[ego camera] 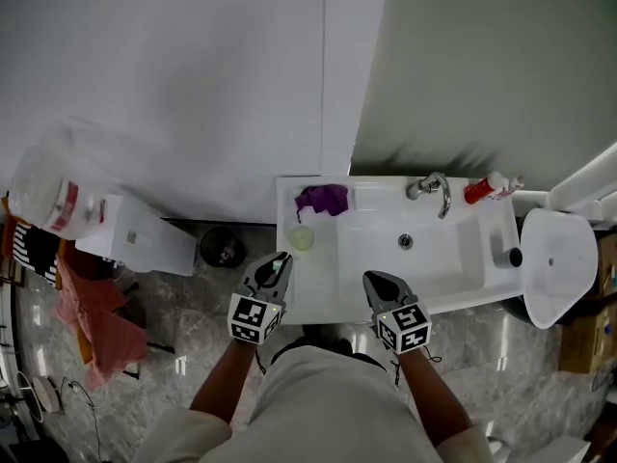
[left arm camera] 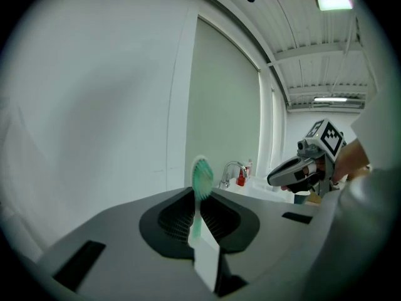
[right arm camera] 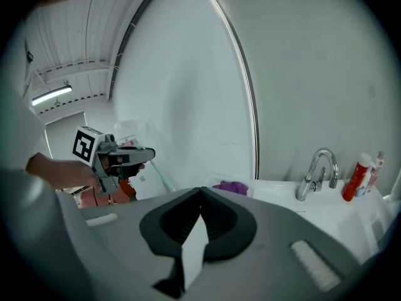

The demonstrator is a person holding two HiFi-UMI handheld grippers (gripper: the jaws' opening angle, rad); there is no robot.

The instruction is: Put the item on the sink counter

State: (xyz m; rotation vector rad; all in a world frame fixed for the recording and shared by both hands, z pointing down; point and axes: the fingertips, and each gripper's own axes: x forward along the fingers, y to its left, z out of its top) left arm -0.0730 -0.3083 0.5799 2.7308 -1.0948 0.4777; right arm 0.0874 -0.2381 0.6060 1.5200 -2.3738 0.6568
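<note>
Clamping a toothbrush (left arm camera: 201, 175) by its handle, the left gripper (ego camera: 276, 262) is hanging at the front left corner of the worktop (ego camera: 318, 302). In the left gripper view the toothbrush is standing nearly upright. Its green bristle head is rising above the jaw tips, and its pale handle is running down between the two jaws, which are pressing on it from both sides. It is not lying on the worktop; the gripper is carrying it in the air.

The right gripper (ego camera: 372, 281) is hanging over the front edge of the worktop, just before the basin (ego camera: 453, 249). Its jaws are sitting together with nothing between them. The two grippers are pointing the same way, well apart, each one showing at the edge of the other's view.

On the worktop, a purple cloth (ego camera: 323, 200) is lying at the back left corner, and a pale green round thing (ego camera: 302, 238) is sitting just in front of it, near the left gripper's tips. A chrome tap (ego camera: 436, 191) is arching over the back of the basin, and a red bottle (ego camera: 479, 191) is lying to its right beside a smaller one. A toilet (ego camera: 559, 263) is standing to the right of the worktop, and a black bin (ego camera: 223, 247) is sitting on the floor at its left.
</note>
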